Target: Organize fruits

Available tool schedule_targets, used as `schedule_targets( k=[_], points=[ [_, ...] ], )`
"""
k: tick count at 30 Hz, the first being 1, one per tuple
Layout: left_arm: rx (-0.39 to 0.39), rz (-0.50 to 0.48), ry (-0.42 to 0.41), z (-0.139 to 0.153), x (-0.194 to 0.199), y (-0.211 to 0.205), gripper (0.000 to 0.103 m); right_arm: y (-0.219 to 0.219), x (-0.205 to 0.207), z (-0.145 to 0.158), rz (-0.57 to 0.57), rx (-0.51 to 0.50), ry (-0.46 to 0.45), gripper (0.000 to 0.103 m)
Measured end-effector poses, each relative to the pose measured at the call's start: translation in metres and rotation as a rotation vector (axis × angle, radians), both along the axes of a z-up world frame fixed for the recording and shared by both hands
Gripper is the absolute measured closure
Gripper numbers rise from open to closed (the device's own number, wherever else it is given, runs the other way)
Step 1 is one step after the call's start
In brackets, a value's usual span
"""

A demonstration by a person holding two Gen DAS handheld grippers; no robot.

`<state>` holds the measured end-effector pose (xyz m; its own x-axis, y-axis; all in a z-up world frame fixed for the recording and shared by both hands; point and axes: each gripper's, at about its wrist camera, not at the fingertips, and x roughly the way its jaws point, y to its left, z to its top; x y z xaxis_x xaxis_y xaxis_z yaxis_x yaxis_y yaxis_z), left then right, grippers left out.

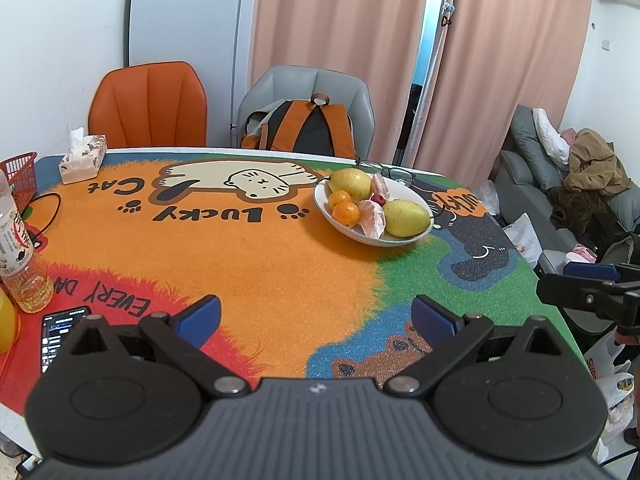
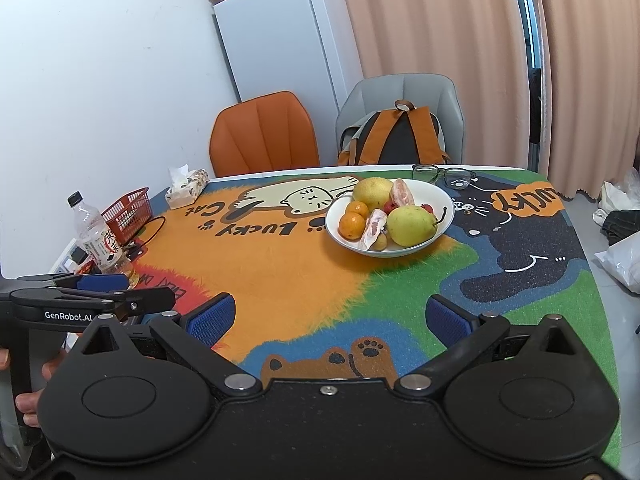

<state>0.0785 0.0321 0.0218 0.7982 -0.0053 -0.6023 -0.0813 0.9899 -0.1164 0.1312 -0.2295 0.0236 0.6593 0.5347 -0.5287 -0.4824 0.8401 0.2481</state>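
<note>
Right wrist view: both the right gripper (image 2: 330, 316) and the left gripper (image 1: 316, 316) hang spread, empty. Fruits sit in the white bowl (image 2: 444, 200) mid-table; that pear (image 2: 412, 226) looks firm but slick, so I'd pinch its wide belly.

Surface (image 1: 280, 264) under colourful cartoon mat, "Lucky Cat" print. Tissue box (image 1: 83, 159) upper left, red basket (image 1: 18, 174) at far left edge beside it. Clear bottle (image 1: 18, 252) left, phone (image 1: 60, 330) lower left, screen lit. Glasses (image 2: 445, 174) at far edge. Orange chair (image 1: 149, 106) and grey chair (image 1: 308, 92) behind; backpack (image 1: 306, 126) on grey chair. White fridge (image 2: 286, 40) top centre. Sofa (image 1: 560, 184) right, piled with clothes.
</note>
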Motion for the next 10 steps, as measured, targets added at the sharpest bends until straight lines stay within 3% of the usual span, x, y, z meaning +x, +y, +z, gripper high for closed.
schedule_targets(
  k=[10],
  points=[
    [0.001,-0.005,0.0,-0.0039,-0.0003,-0.0035,0.002,-0.0008,0.0001,-0.0026,-0.002,0.001,0.004,0.0]
  ],
)
